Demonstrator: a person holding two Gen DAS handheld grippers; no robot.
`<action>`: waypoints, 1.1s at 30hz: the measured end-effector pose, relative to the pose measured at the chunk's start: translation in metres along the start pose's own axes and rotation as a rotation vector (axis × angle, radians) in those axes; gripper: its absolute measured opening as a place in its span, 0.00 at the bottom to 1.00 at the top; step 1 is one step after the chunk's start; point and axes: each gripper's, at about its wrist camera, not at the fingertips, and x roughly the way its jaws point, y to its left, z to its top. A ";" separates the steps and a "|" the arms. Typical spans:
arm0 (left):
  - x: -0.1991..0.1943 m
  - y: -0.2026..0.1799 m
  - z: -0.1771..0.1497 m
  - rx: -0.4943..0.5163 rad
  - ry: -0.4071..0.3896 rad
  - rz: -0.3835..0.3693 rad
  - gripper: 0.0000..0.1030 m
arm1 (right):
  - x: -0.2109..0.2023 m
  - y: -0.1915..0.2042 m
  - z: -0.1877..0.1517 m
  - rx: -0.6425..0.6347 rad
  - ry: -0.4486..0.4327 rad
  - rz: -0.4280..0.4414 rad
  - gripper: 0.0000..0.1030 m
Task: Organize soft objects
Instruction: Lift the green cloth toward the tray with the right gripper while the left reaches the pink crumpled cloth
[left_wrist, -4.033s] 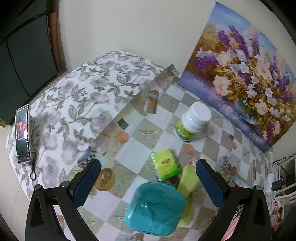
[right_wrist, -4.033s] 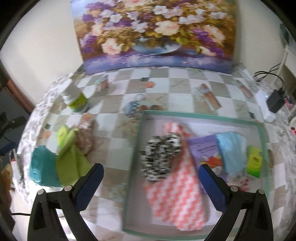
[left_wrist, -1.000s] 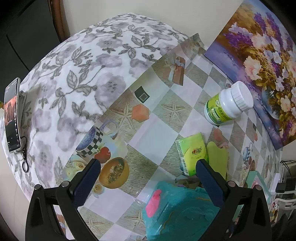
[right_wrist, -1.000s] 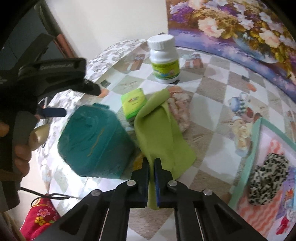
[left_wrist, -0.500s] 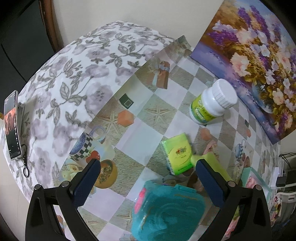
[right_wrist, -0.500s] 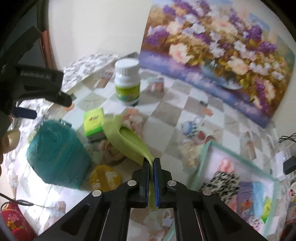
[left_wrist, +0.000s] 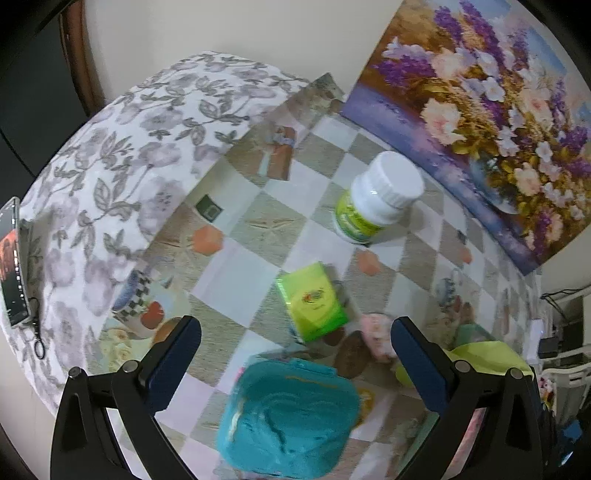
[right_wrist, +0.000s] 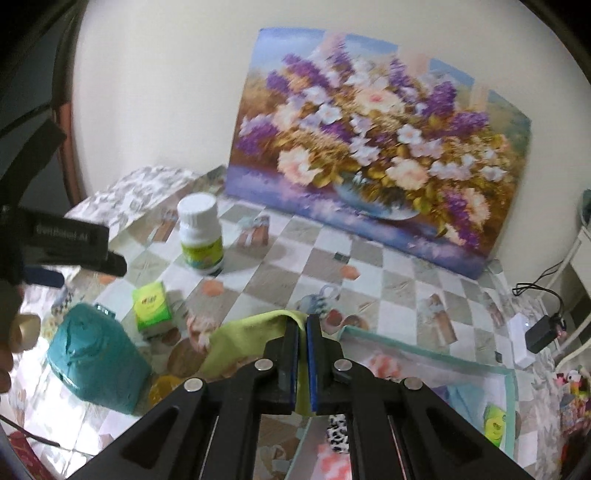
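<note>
Right gripper pinches the lime-green soft cloth, lifted beside the teal-rimmed tray; the carry is in hand, and next comes release over the tray. Left gripper hangs wide, empty.

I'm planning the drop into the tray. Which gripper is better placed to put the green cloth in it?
Right. The right gripper is shut on the green cloth, lifted, with the tray just beneath and beside it. The left gripper hangs open over the teal pouch, holding nothing.

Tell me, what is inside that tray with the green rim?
The tray shows a leopard-print piece, a light blue cloth and a green packet. The right tool and its lime cloth hide the rest.
</note>
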 end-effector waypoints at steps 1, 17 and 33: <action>-0.001 -0.002 0.000 0.001 0.000 -0.013 0.99 | -0.003 -0.004 0.001 0.016 -0.012 -0.001 0.04; 0.012 -0.099 -0.023 0.252 0.000 -0.078 0.97 | -0.041 -0.064 0.007 0.163 -0.118 -0.056 0.04; 0.078 -0.122 -0.052 0.293 0.164 0.005 0.29 | -0.050 -0.106 0.001 0.277 -0.131 -0.075 0.04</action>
